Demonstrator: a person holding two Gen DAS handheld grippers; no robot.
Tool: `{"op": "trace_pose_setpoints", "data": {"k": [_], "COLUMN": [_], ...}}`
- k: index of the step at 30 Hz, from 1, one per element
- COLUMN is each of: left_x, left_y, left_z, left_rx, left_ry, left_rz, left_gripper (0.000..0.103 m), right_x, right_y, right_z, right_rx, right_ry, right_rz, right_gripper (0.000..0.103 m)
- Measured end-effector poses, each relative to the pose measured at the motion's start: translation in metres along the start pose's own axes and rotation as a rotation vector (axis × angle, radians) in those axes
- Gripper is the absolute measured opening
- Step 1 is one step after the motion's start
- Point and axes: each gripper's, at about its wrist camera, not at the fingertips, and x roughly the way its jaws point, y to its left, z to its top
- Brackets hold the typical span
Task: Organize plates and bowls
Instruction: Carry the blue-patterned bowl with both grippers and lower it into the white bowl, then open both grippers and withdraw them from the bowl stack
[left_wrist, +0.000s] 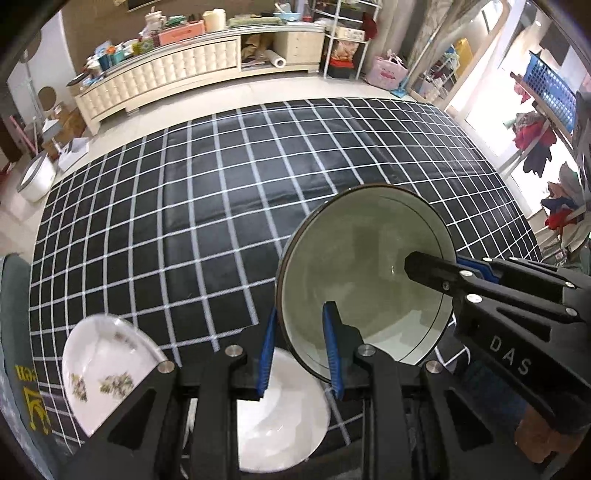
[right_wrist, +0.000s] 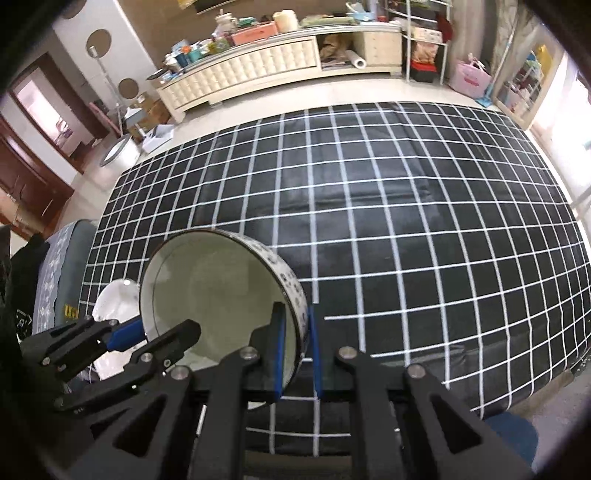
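Observation:
A large bowl (left_wrist: 369, 273) with a pale inside, a dark rim and a flower-patterned outer wall hangs tilted above the table, held by both grippers. My left gripper (left_wrist: 301, 314) is shut on its near-left rim, one blue pad inside and one outside. My right gripper (right_wrist: 295, 310) is shut on the opposite wall of the bowl (right_wrist: 214, 280). Each gripper shows in the other's view: the right gripper (left_wrist: 436, 262) at the bowl's right rim, the left gripper (right_wrist: 166, 328) at its lower left. Below lie a floral plate (left_wrist: 99, 362) and a plain white dish (left_wrist: 280, 413).
The table wears a black cloth with a white grid (right_wrist: 406, 221) that stretches far ahead and to the right. A grey patterned seat (right_wrist: 55, 266) stands at the table's left end. A long cream cabinet (right_wrist: 258, 62) with clutter lines the far wall.

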Motion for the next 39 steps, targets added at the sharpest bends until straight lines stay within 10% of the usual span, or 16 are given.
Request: {"op": "trace_pose_setpoints", "data": {"k": [26, 39], "left_x": [-0.006, 0.001], "left_y": [0.061, 0.065], "left_z": [-0.11, -0.104], "left_rx": [-0.114, -0.124], "left_ry": [0.086, 0.071], "left_rz": [0.014, -0.016], "left_gripper": [0.022, 0.022], "right_x": [0.035, 0.043], "right_y": [0.062, 0.061], "right_z": [-0.052, -0.053], "right_rx": [-0.049, -0.057], "right_ry": [0.158, 0.178], "right_rz": [0.028, 0.0], "right_gripper": [0.016, 0.016]}}
